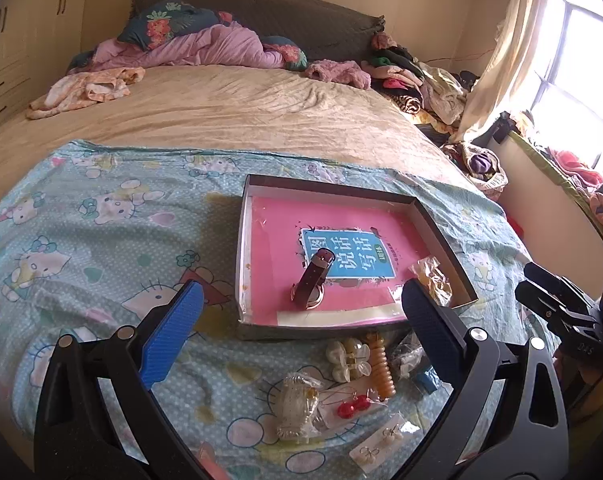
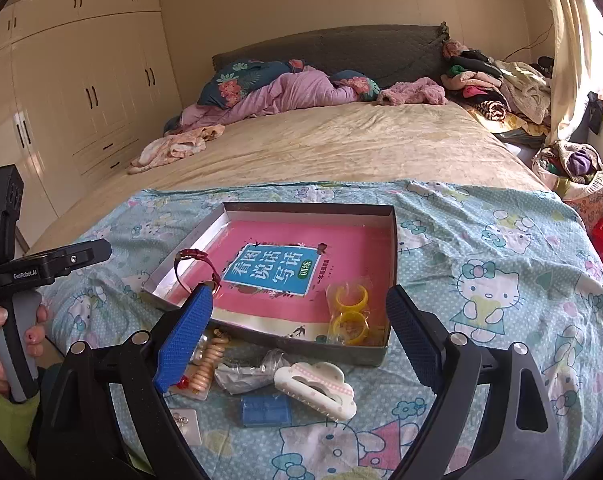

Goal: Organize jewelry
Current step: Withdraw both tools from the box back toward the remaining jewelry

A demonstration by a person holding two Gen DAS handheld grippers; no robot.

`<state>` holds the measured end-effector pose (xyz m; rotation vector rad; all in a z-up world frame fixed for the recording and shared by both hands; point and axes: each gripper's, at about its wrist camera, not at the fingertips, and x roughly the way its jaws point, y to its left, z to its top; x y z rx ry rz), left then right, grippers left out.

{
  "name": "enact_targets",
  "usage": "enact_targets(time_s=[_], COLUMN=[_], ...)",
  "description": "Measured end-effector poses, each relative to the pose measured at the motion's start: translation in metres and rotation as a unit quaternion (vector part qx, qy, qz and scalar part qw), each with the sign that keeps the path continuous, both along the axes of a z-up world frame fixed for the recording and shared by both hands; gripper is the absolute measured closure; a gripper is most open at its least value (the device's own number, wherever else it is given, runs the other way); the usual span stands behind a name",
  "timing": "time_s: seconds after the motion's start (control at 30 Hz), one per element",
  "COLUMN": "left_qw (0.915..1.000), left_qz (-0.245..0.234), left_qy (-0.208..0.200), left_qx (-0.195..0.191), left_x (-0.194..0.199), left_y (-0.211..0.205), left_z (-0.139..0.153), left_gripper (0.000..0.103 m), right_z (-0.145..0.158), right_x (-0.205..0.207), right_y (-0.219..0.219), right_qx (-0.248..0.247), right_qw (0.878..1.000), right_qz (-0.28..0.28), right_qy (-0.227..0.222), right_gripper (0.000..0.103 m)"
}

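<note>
My left hand-held gripper (image 1: 301, 336), black with two blue ribbed pads, has its jaws spread wide and nothing is between them. It points downward at a slant. My right hand-held gripper (image 2: 301, 336), of the same black frame and blue pads, is also wide apart and holds nothing. In the right wrist view I see my left hand (image 2: 9, 344) at the left edge, its fingers wrapped around the grey handle of the left one.
</note>
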<state>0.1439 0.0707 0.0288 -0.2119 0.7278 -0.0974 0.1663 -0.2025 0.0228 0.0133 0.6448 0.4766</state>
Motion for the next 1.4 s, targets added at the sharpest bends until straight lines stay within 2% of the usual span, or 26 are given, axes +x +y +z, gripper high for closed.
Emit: enact_targets(time_s=[0.67,1.4], left_qw=[0.9998,0.9972], left_qz=[0.011,0.001], left_qy=[0.015,0.071], left_qx=[0.005,0.022], left_x=[-0.033,-0.048], left_y=[0.004,-0.009], left_z=[-0.015,-0.058], left_gripper=[0.010,0.010], right_z=[-0.010,-0.060], right_x=[-0.037,-0.052], right_y=[0.014,0.033], right_qx=[-0.008,-0.027], right_qw=[0.999,0.994], right_qz=[0.034,0.063], right_qy=[0.021,0.089], right_gripper=[0.016,0.016])
